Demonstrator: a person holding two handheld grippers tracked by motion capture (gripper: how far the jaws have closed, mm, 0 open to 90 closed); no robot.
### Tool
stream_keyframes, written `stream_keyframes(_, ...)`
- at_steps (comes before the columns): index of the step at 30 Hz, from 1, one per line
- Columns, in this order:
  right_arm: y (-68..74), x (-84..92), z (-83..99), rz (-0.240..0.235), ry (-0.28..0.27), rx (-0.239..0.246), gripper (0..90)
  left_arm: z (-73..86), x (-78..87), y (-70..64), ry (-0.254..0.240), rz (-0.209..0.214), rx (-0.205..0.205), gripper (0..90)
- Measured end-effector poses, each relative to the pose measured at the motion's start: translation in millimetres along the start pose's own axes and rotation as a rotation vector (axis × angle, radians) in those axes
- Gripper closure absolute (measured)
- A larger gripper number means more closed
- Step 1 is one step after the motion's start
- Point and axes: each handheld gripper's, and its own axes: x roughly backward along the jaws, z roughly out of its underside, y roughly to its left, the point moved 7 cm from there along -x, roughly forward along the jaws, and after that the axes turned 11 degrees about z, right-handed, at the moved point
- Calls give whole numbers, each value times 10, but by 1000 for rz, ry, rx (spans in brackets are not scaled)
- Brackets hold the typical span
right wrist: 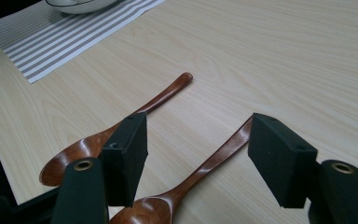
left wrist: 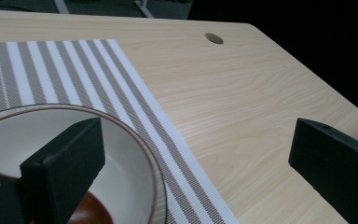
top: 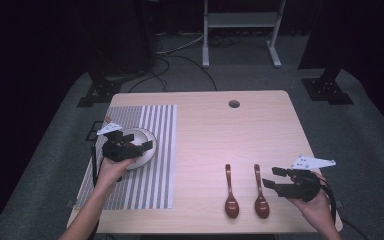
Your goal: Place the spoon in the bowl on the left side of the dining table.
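Jaws of both grippers stand apart and hold nothing.

High view: the left gripper hovers over the white bowl, which sits on the striped placemat at the left of the table. The right gripper hangs just right of two brown wooden spoons at the near edge, the left spoon and the right spoon. They lie side by side, apart, long axes running near to far, bowls near and handles pointing far.

Left gripper view: one jaw hangs above the bowl's hollow, the other above bare table beyond the placemat's edge, so the rim lies between them. Something dark brown and glossy shows low inside the bowl beneath the jaw; it may be another spoon, but too little is visible to say.

Right gripper view: the right spoon lies between the jaws, below them, its handle running away towards the far side. The left spoon passes behind one jaw, handle tip aimed towards the placemat and bowl.
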Motion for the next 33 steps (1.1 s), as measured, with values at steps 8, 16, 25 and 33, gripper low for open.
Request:
stream_keyframes(8,-15,11,10,4,-2,-4,364,6,-141,-185,17,37,-37,24)
stream_keyframes(16,-37,20,40,5,0,-12,364,50,-257,-281,39,54,-54,25)
stream_keyframes(25,-35,39,39,8,-2,-9,367,118,-358,-385,62,73,-71,24)
stream_keyframes(33,-33,31,64,8,2,-13,368,217,-471,-497,90,97,-82,25)
